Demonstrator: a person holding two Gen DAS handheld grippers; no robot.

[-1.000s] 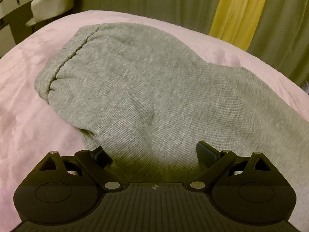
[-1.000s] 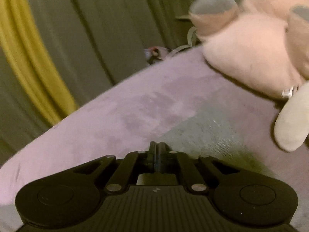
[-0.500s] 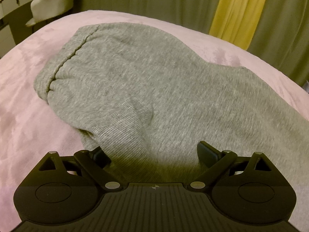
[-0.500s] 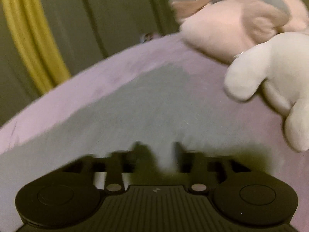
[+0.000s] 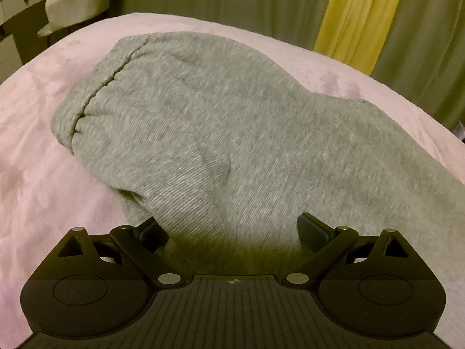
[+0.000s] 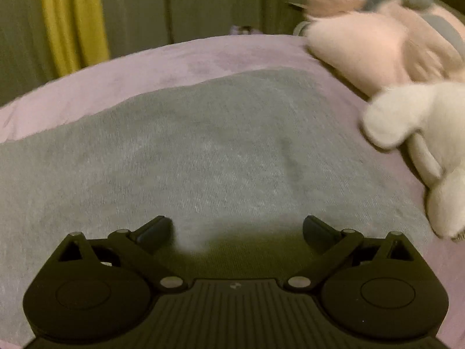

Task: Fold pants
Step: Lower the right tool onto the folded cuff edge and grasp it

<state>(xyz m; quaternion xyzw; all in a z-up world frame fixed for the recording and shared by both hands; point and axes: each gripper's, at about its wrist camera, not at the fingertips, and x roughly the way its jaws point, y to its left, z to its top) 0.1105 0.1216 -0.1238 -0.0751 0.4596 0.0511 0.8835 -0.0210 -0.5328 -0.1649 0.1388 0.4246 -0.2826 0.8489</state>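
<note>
Grey pants (image 5: 232, 122) bunched on pink bedspread (image 5: 37, 151); left hand-held gripper (image 5: 232, 232) spread wide over fabric.

Grey pants (image 5: 232, 133) flat on bedspread (image 5: 37, 157)

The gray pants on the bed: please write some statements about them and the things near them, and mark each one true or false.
1. The gray pants lie on a pink bedcover. True.
2. The jaws of the left gripper are closed flat together. False: they stand wide apart, with a raised part of the gray cloth between them.
3. A white plush toy lies to the right of the pants in the right wrist view. True.
4. The white plush toy lies on top of the pants. False: it lies beside them, on the bedcover.
5. A yellow curtain hangs behind the bed. True.
</note>
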